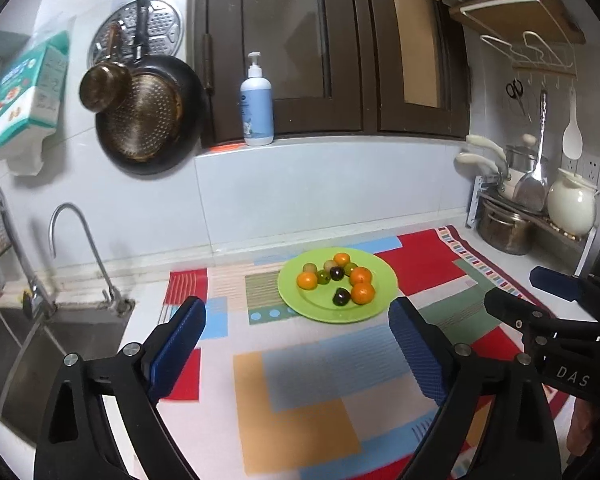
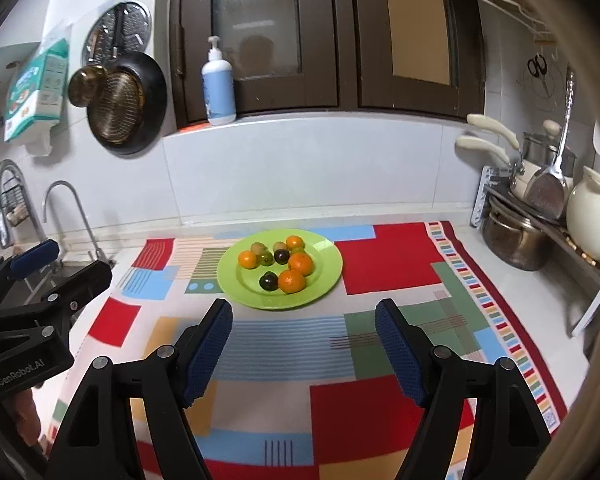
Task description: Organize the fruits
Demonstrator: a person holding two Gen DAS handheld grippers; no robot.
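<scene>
A green plate (image 1: pixel 382 296) (image 2: pixel 328 276) sits on a patchwork mat (image 1: pixel 312 364) (image 2: pixel 392 264) on the counter. It holds several small fruits: oranges (image 1: pixel 363 293) (image 2: pixel 291 281), dark plums (image 1: pixel 340 297) (image 2: pixel 268 281) and green-brown ones (image 1: pixel 323 277) (image 2: pixel 265 257). My left gripper (image 1: pixel 298 316) is open and empty, above the mat just short of the plate. My right gripper (image 2: pixel 304 320) is open and empty, also just short of the plate. Each gripper shows at the edge of the other's view (image 1: pixel 540 300) (image 2: pixel 56 268).
A sink (image 1: pixel 28 340) with taps (image 1: pixel 80 248) lies to the left. A rack with pots (image 1: pixel 504 228) (image 2: pixel 516 240) and a cream jar (image 1: pixel 572 204) (image 2: pixel 590 206) stands at the right. A soap bottle (image 1: pixel 257 108) (image 2: pixel 219 88) stands on the sill; pans (image 1: pixel 148 116) hang on the wall.
</scene>
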